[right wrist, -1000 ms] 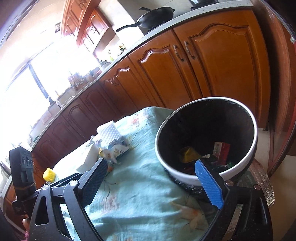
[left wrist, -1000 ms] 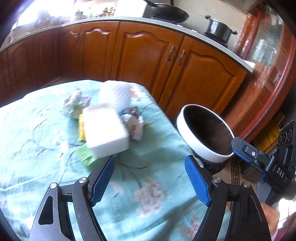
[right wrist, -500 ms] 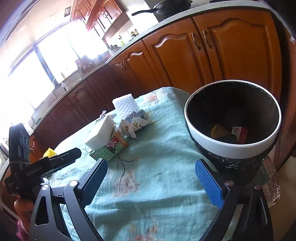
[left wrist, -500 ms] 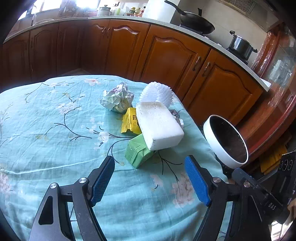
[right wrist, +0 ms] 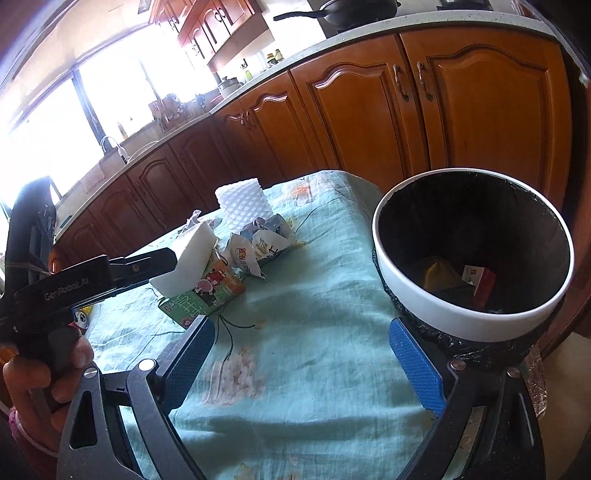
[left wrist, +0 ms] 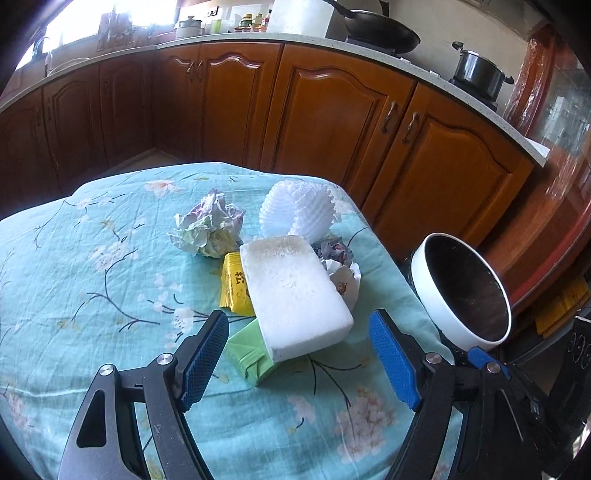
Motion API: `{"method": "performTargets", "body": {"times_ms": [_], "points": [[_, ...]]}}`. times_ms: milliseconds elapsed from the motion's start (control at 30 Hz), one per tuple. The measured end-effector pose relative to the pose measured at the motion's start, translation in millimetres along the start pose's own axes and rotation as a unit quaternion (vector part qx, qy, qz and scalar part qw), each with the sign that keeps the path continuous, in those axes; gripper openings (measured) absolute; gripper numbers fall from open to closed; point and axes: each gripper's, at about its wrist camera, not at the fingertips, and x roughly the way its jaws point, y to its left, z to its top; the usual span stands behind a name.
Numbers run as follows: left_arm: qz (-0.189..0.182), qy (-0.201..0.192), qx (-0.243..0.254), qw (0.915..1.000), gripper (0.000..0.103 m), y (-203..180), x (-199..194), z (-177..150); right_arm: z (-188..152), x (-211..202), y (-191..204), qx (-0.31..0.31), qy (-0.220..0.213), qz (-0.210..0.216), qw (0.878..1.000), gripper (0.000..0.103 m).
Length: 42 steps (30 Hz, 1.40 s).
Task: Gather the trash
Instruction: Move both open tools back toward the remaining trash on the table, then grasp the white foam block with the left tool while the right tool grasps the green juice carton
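A pile of trash lies on the teal flowered tablecloth (left wrist: 92, 295): a white foam block (left wrist: 295, 291) atop a green carton (left wrist: 247, 350), a yellow packet (left wrist: 234, 286), crumpled paper (left wrist: 207, 229), a white ribbed foam net (left wrist: 295, 210) and crumpled wrappers (left wrist: 341, 273). My left gripper (left wrist: 299, 362) is open and empty, just short of the foam block. My right gripper (right wrist: 301, 362) is open and empty over the cloth, beside the white-rimmed trash bin (right wrist: 472, 258), which holds some trash. The pile shows in the right wrist view too, with the carton (right wrist: 207, 291) nearest.
Wooden kitchen cabinets (left wrist: 332, 118) run behind the table, with a wok (left wrist: 380, 27) and a pot (left wrist: 478, 72) on the counter. The bin (left wrist: 461, 295) stands off the table's right edge. The left gripper body (right wrist: 85, 284) reaches across the left of the right wrist view.
My left gripper has swung from the bin side back over the table and come close to the foam block. My right gripper has drawn back a little from the bin. Both stay open.
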Motion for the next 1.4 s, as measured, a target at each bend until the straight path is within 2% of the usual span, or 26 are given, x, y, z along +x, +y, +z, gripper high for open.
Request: {"method": "performTargets", "body": {"times_ms": [67,167,267,333,367,533,633,733,833,967,1067,1133,1200,1233,1267,1300,1400], "points": [[0.009,0.007,0.007,0.9999,0.075,-2,9,3,3,4,1,-0.003,0.002,0.002,1.000,0.094],[-0.003,0.017,0.009,0.9998,0.052,1,17,5,7,10,3,-0.005,0.010,0.006,1.000,0.086],[-0.015,0.003,0.008,0.9999,0.050,10,10,2,9,18,6,-0.004,0.018,0.011,1.000,0.076],[-0.024,-0.012,0.005,0.9996,0.049,18,-3,-1,10,24,11,-0.004,0.025,0.015,1.000,0.066],[-0.027,-0.020,0.003,0.9994,0.049,23,-10,-2,11,28,13,-0.004,0.028,0.019,0.999,0.065],[-0.007,-0.042,-0.011,0.9990,0.049,54,-34,-13,9,42,41,-0.006,0.043,0.046,0.998,0.066],[0.015,-0.038,-0.029,0.9988,0.049,80,-36,-23,7,51,62,-0.001,0.055,0.063,0.997,0.067],[0.025,-0.034,-0.059,0.9974,0.049,105,-37,-32,4,63,85,0.006,0.067,0.061,0.996,0.068],[0.032,-0.039,-0.078,0.9957,0.049,120,-42,-39,2,75,106,0.003,0.075,0.048,0.996,0.073],[0.038,-0.042,-0.087,0.9946,0.049,130,-47,-43,3,90,124,0.014,0.076,0.032,0.996,0.074],[0.035,-0.043,-0.092,0.9942,0.049,134,-49,-46,8,100,128,0.022,0.072,-0.003,0.997,0.074],[0.032,-0.042,-0.094,0.9941,0.049,134,-50,-49,9,109,120,0.036,0.079,-0.013,0.996,0.074],[0.026,-0.041,-0.096,0.9942,0.049,133,-50,-50,9,109,110,0.046,0.081,0.000,0.996,0.069],[0.023,-0.041,-0.095,0.9944,0.049,131,-51,-50,8,106,106,0.047,0.080,0.012,0.996,0.061],[0.021,-0.041,-0.092,0.9947,0.049,129,-50,-51,8,99,104,0.044,0.079,0.019,0.996,0.056],[0.019,-0.041,-0.089,0.9950,0.049,127,-50,-51,8,91,102,0.038,0.077,0.023,0.996,0.046],[0.007,-0.037,-0.085,0.9957,0.049,121,-47,-52,8,69,92,0.019,0.077,0.026,0.997,0.042]]}}
